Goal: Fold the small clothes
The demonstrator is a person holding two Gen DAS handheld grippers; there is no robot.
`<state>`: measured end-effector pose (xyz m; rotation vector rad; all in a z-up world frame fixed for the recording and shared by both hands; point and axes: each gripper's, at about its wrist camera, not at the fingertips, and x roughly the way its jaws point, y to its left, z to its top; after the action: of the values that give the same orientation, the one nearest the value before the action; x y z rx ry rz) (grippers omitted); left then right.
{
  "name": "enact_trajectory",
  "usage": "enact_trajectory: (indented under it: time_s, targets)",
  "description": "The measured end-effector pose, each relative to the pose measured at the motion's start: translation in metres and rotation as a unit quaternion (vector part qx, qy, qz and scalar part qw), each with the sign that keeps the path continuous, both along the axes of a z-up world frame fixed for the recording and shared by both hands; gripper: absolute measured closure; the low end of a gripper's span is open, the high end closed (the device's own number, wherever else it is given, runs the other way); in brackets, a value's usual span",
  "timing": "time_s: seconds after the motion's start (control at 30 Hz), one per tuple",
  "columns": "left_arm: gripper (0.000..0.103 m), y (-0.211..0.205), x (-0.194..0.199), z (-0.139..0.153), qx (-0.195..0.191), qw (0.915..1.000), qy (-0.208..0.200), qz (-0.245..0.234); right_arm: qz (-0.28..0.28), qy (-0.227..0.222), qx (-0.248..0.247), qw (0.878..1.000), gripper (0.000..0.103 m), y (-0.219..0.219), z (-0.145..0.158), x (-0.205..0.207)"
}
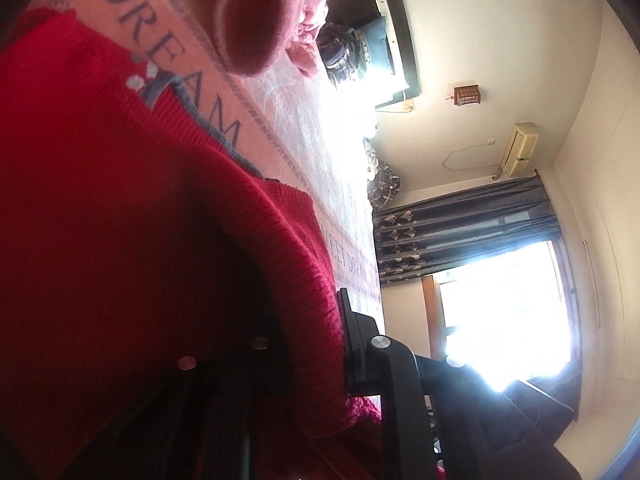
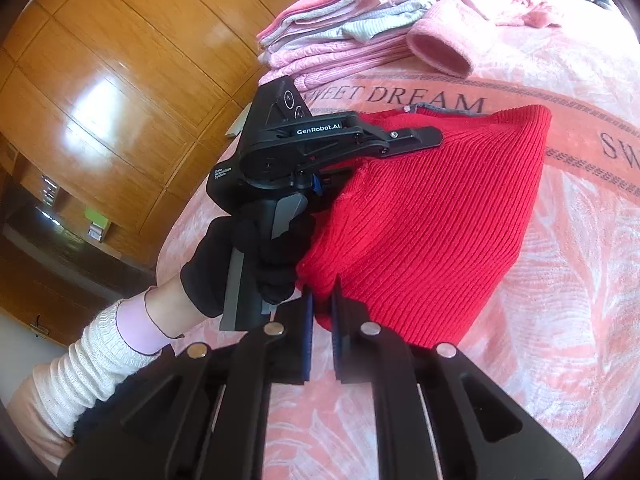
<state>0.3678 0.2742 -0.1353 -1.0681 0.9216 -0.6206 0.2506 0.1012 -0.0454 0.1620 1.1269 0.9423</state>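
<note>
The pink bedspread (image 2: pixel 560 80) carries "SWEET DREAM" in dark capitals along its banded stripe, repeated further along as a cut-off "SW". The left gripper (image 2: pixel 416 136) reads "GenRobot.AI" in white on its black arm, with small illegible white lettering on its body.

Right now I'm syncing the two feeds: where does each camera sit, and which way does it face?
Left wrist: on the left gripper, rolled sideways, looking along the red sweater and bed toward the window; only its own fingers show.
Right wrist: on the right gripper, looking down the bed; shows the gloved left hand and sleeve.
Shared: sweater, bed cover, pink cuff.
</note>
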Motion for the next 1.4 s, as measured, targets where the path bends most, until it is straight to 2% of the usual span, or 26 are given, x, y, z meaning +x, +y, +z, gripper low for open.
enact_trajectory:
  time_s: [0.23, 0.47, 0.67, 0.87, 1.03, 1.1, 1.2, 1.3, 1.4]
  targets:
    - [0.088, 0.048, -0.012, 0.037, 0.039, 0.9978, -0.053, 0.009, 0.038, -0.003, 0.006, 0.999, 0.097, 0.057, -0.001, -0.006]
    - [0.088, 0.113, -0.038, 0.056, 0.084, 0.9930, -0.078, 0.030, 0.075, -0.005, 0.017, 0.997, 0.097, 0.127, -0.001, -0.010]
    - [0.088, 0.157, -0.053, 0.030, 0.101, 0.9925, -0.054, 0.043, 0.094, -0.007, -0.017, 0.995, 0.097, 0.178, -0.023, -0.014]
    - [0.087, 0.165, -0.059, -0.009, 0.133, 0.9902, -0.020, 0.038, 0.094, 0.010, -0.059, 0.994, 0.097, 0.204, -0.060, -0.016]
    - [0.083, 0.169, -0.058, -0.019, 0.128, 0.9911, 0.000, 0.038, 0.089, 0.032, -0.064, 0.993, 0.093, 0.198, -0.075, -0.014]
    - [0.072, 0.170, -0.056, -0.016, 0.120, 0.9917, 0.008, 0.046, 0.092, 0.044, -0.054, 0.993, 0.082, 0.191, -0.072, -0.015]
    - [0.067, 0.170, -0.055, -0.012, 0.112, 0.9921, 0.013, 0.055, 0.082, 0.046, -0.040, 0.995, 0.071, 0.169, -0.061, -0.011]
    - [0.067, 0.160, -0.057, -0.012, 0.127, 0.9909, 0.020, 0.041, 0.043, 0.038, -0.052, 0.997, 0.067, 0.129, -0.047, -0.010]
    - [0.066, 0.153, -0.074, -0.007, 0.148, 0.9882, 0.027, 0.031, -0.024, 0.032, -0.081, 0.996, 0.062, 0.077, -0.043, -0.010]
